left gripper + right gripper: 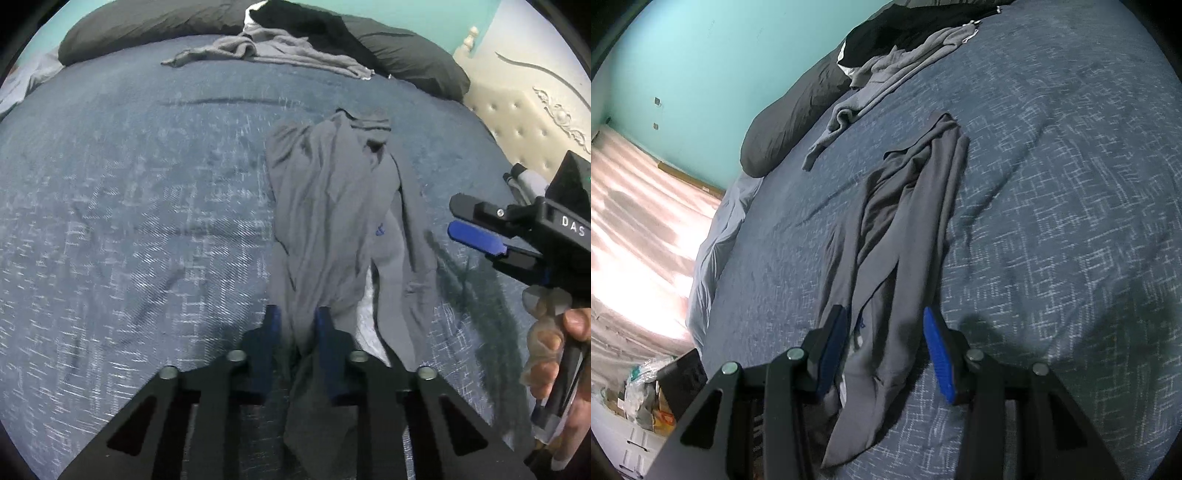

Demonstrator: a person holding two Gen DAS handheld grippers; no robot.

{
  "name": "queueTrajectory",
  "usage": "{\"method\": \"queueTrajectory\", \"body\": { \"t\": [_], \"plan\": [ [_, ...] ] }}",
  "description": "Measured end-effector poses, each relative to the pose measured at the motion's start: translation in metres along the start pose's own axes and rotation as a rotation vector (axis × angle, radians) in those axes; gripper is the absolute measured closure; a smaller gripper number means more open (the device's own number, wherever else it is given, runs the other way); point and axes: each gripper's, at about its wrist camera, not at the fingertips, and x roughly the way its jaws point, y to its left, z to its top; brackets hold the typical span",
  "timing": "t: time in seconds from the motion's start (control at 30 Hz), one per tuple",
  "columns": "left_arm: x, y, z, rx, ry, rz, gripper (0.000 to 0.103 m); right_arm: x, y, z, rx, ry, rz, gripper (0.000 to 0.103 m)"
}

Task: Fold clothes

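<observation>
A grey long-sleeved shirt [332, 206] lies bunched into a long, narrow, rumpled strip on the blue patterned bedspread [129, 221], its neckline at the end towards the pillows and a small blue mark on the chest. Folds run lengthwise along it, and a pale inner layer shows near its lower end.

The left gripper [297, 325] is clamped on the near end of the shirt: grey cloth fills the narrow gap between its blue pads and hangs down below them. The right gripper [886, 343] is spread wide, its fingers either side of the shirt's lower part and gripping nothing; whether the pads touch the cloth cannot be told. A hand [561, 354] grips its handle, just right of the shirt in the left wrist view.

Beyond the shirt's collar end, a lighter grey garment [266, 51] lies crumpled against a dark grey pillow [406, 55], with a black garment [295, 18] on top.
</observation>
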Motion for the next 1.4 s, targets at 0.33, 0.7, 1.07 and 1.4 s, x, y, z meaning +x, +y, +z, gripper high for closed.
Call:
{"method": "queueTrajectory", "body": {
  "t": [0.33,0.7,1.07,1.4],
  "plan": [
    [-0.017,0.023,0.000,-0.042,-0.035,0.004,0.101,0.022,0.010,-0.003,-0.033,0.047,-0.010,0.059],
    [-0.010,-0.005,0.011,-0.018,-0.033,-0.077,0.098,0.038,0.019,-0.009,-0.094,0.069,-0.039,0.059],
    [-0.002,-0.012,0.010,-0.024,-0.019,-0.102,0.051,0.038,0.031,-0.012,-0.168,0.060,-0.051,0.059],
    [0.007,-0.012,0.009,-0.008,-0.009,-0.090,0.063,0.051,0.021,-0.019,-0.151,0.105,-0.058,0.097]
  ]
}}
